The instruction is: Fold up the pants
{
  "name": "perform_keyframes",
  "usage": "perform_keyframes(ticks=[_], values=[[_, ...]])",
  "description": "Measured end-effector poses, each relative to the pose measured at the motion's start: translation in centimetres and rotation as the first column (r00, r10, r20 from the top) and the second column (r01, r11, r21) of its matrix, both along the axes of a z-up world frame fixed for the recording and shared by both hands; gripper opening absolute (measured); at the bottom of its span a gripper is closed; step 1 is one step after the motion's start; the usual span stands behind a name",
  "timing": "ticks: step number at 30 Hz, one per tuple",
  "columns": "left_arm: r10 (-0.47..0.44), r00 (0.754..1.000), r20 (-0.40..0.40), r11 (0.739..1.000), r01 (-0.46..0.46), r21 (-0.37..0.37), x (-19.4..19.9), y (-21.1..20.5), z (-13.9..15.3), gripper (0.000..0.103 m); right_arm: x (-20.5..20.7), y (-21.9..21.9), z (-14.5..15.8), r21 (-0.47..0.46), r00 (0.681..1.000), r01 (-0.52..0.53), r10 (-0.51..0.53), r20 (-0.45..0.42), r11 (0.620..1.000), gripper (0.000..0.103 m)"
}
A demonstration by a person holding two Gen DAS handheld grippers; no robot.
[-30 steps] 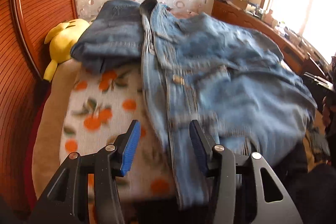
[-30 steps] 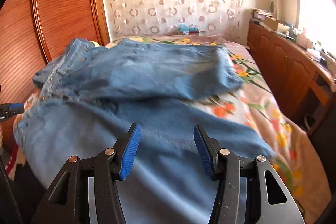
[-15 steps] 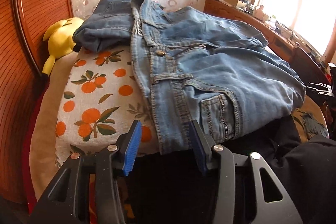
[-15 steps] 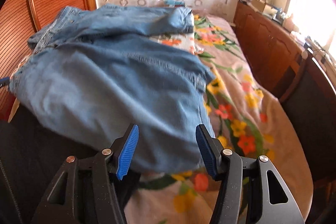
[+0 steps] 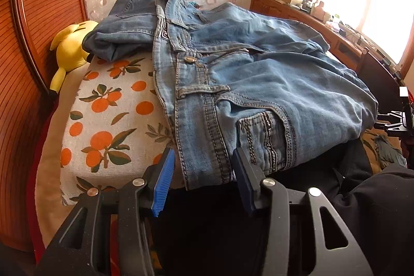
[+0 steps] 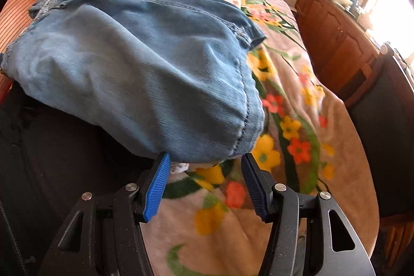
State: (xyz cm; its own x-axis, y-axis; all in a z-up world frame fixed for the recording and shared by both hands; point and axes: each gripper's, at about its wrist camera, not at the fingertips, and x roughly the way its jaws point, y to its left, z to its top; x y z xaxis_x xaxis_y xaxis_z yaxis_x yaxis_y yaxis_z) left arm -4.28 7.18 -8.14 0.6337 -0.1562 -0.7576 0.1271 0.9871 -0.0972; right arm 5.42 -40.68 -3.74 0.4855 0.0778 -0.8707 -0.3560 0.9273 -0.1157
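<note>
Denim fills both views: the jeans [image 5: 258, 84] lie folded in a thick bundle on the bed [image 6: 297, 146], just ahead of both claws. The left claw [image 5: 201, 172] stands with its jaws apart, and the waistband corner of the jeans, with its belt loop and stitched pocket, sits in the gap at the fingertips; the blue pads do not press on the cloth. Ahead of this claw and to its left lies a pillow [image 5: 108, 120] printed with oranges, and beyond that a yellow plush toy [image 5: 69, 48] rests against the wooden headboard [image 5: 33, 43]. A second, darker piece of denim [image 5: 126, 25] sits past the pillow, touching the jeans' waistband.

The right claw [image 6: 205, 172] also has its jaws apart, empty, with the folded rounded end of the jeans just beyond its tips, the left pad close under the cloth's edge. Below and to the right of this claw spreads a flowered blanket [image 6: 284, 172]. Dark fabric [image 6: 51, 159] lies to the claw's left, under the near edge of the jeans. A wooden cabinet [image 6: 336, 43] runs along the far right.
</note>
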Motion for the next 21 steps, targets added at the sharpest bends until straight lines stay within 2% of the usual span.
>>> perform_keyframes(ticks=[6, 8, 10, 13, 16, 21], values=[[-0.008, 1.0, -0.021, 1.0, 0.008, 0.007, 0.0, -0.5, -0.7, 0.048, 0.0, 0.9, -0.6, -0.005, 1.0, 0.024, -0.024, 0.009, 1.0, 0.059], [-0.006, 1.0, -0.022, 1.0, 0.007, 0.0, 0.0, -0.5, -0.8, 0.045, -0.2, 0.8, -0.4, 0.013, 1.0, 0.017, -0.018, 0.015, 1.0, 0.04], [-0.008, 1.0, -0.022, 1.0, 0.008, -0.01, -0.1, -0.4, -0.7, 0.042, -0.4, 0.5, -0.1, 0.006, 0.999, 0.022, -0.022, 0.026, 1.0, 0.005], [-0.018, 1.0, -0.015, 1.0, 0.018, -0.008, -0.1, -0.6, -0.6, 0.039, -0.9, -0.1, 1.1, 0.03, 0.997, 0.015, -0.017, 0.07, 0.999, 0.0], [-0.019, 1.0, -0.018, 1.0, 0.019, -0.01, -0.1, -0.6, -0.7, 0.037, -1.3, -0.4, 2.6, 0.058, 0.993, 0.022, -0.029, 0.118, 0.998, 0.0], [-0.037, 0.999, -0.01, 0.999, 0.037, -0.03, -0.3, -0.7, -0.5, 0.028, -2.2, -0.5, 3.9, 0.062, 0.985, 0.02, -0.03, 0.169, 0.998, 0.0]])
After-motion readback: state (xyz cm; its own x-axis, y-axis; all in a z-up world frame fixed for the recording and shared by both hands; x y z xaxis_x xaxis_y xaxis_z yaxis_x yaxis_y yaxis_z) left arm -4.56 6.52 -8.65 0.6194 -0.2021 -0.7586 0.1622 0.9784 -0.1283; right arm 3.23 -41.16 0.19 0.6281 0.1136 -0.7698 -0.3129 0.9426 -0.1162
